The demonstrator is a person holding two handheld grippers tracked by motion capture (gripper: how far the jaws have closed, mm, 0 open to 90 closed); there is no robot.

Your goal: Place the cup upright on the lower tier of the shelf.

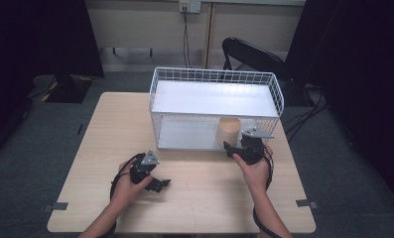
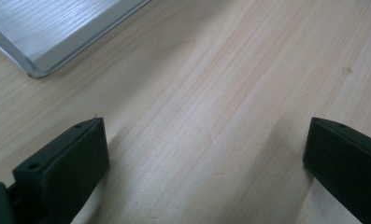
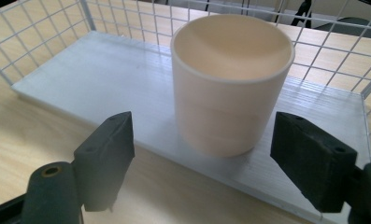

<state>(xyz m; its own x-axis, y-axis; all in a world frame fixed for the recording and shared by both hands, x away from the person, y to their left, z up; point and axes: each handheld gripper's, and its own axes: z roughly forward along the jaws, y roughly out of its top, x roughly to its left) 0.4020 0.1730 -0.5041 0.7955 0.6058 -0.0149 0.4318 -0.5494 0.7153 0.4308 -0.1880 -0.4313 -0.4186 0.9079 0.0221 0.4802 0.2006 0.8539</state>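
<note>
— Right gripper view, item one?

— Cup (image 3: 232, 84): cream, plain cylinder, rounded rim, matte, open end up, nothing visible inside. Upright on the lower shelf board (image 3: 103, 74) of the wire rack (image 3: 29, 32), close to the board's front edge.

— Location from the high view?

— Cup (image 1: 229, 131) in the lower tier of the rack (image 1: 217, 106), right of centre, under the upper shelf (image 1: 214, 98).

— Right gripper?

— Right gripper (image 3: 202, 158): jaws spread wide, one on each side of the cup, neither touching it. High view puts the right gripper (image 1: 249, 146) at the rack's front, just beside the cup, held in the right hand (image 1: 256, 171).

— Left gripper?

— Left gripper (image 2: 204, 163): jaws spread, bare wood between them. High view shows the left gripper (image 1: 150, 173) low over the desk, well apart from the rack, in the left hand (image 1: 127, 186).

— Surface?

— Desk (image 1: 110, 144): light wood grain, rounded corners. Rack white, wire-sided, two grey-white boards.

— Room?

— Grey carpet (image 1: 31, 148); tape marks beside the desk's near corners; black curtains at both sides; dark chair (image 1: 254, 54) behind the rack; cable (image 1: 186, 37) hanging from a wall outlet.
</note>
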